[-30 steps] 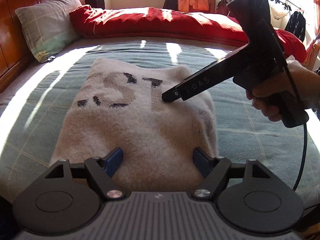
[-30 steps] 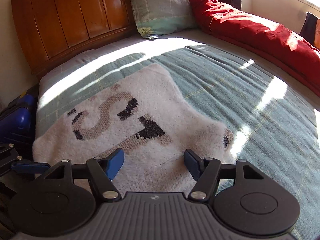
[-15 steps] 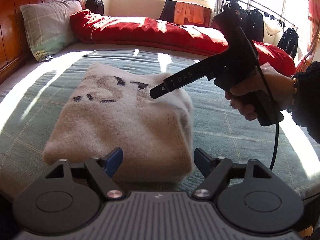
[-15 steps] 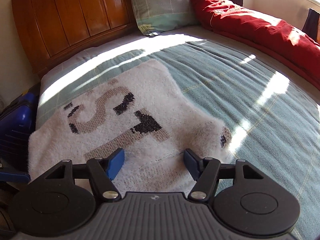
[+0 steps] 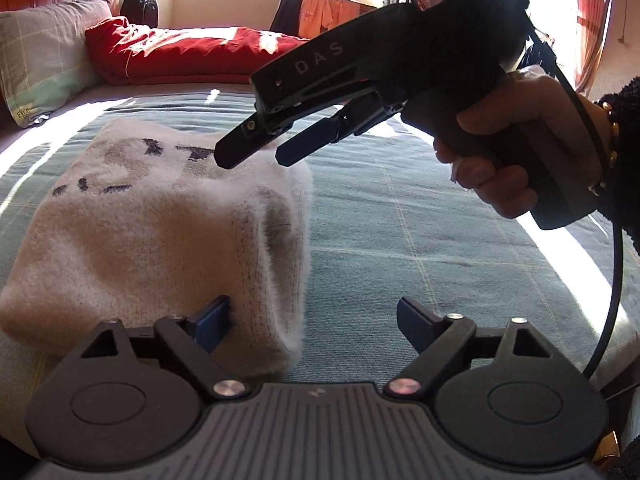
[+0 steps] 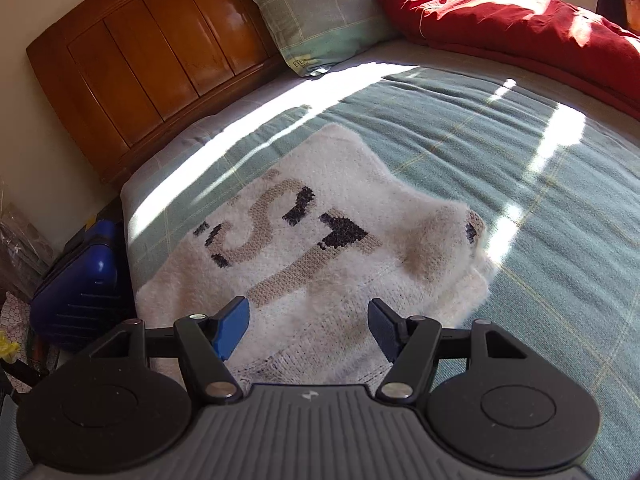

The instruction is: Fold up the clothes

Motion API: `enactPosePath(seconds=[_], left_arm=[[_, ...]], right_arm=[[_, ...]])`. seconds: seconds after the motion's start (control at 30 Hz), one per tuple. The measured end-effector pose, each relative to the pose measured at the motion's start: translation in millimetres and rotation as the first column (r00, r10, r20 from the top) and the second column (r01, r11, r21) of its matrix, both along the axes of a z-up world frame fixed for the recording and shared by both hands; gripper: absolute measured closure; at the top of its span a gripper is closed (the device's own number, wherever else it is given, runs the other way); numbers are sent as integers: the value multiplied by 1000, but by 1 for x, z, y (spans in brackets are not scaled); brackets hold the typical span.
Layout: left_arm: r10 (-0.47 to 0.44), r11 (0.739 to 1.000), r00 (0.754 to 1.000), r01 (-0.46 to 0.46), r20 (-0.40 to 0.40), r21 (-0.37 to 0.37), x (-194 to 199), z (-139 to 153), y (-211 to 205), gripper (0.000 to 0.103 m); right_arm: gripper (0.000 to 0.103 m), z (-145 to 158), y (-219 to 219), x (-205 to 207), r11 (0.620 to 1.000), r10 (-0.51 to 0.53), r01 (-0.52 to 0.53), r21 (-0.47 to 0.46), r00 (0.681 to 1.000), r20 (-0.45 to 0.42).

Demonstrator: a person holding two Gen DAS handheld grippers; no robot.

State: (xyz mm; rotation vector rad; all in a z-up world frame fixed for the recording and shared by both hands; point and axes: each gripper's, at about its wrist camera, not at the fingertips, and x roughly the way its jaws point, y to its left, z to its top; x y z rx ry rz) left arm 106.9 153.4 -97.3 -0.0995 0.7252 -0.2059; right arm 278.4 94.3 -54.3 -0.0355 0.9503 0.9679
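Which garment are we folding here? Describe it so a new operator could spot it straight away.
Start at the bed with the wooden headboard and teal checked cover. On that cover, nearer than the pillow and red quilt, lies a folded fluffy sweater. It alone is cream-white, with large beige and black knitted letters.

Cream-white fuzzy sweater (image 6: pixel 320 248) with beige and black knitted letters. Pale green bedspread (image 6: pixel 500 152) crossed by thin yellow checks. Red duvet (image 6: pixel 520 20) at one o'clock, checked grey-green pillow (image 6: pixel 316 12) at twelve, brown wooden headboard (image 6: pixel 152 56) at ten.
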Motion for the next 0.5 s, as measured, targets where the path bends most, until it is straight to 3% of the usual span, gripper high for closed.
enactPosePath(seconds=[0.23, 0.37, 0.4, 0.43, 0.47, 0.5], left_arm=[[95, 994, 995, -95, 8, -60, -40, 11, 27, 14], [142, 987, 989, -145, -42, -73, -49, 4, 39, 14], [150, 986, 988, -153, -43, -71, -51, 4, 40, 14], [155, 985, 987, -157, -41, -69, -53, 4, 41, 14], [150, 986, 988, -152, -32, -66, -54, 5, 41, 14], [145, 987, 989, -146, -23, -62, -55, 7, 41, 14]], right_arm=[[35, 13, 17, -14, 989, 120, -117, 90, 993, -23], [38, 0, 36, -28, 980, 198, -198, 2, 980, -7], [43, -4, 33, -27, 982, 187, -187, -19, 982, -6], [54, -9, 30, -27, 983, 176, -176, -41, 984, -4], [59, -14, 26, -27, 984, 165, -165, -62, 986, -2], [58, -9, 17, -24, 990, 140, -140, -23, 990, -22]])
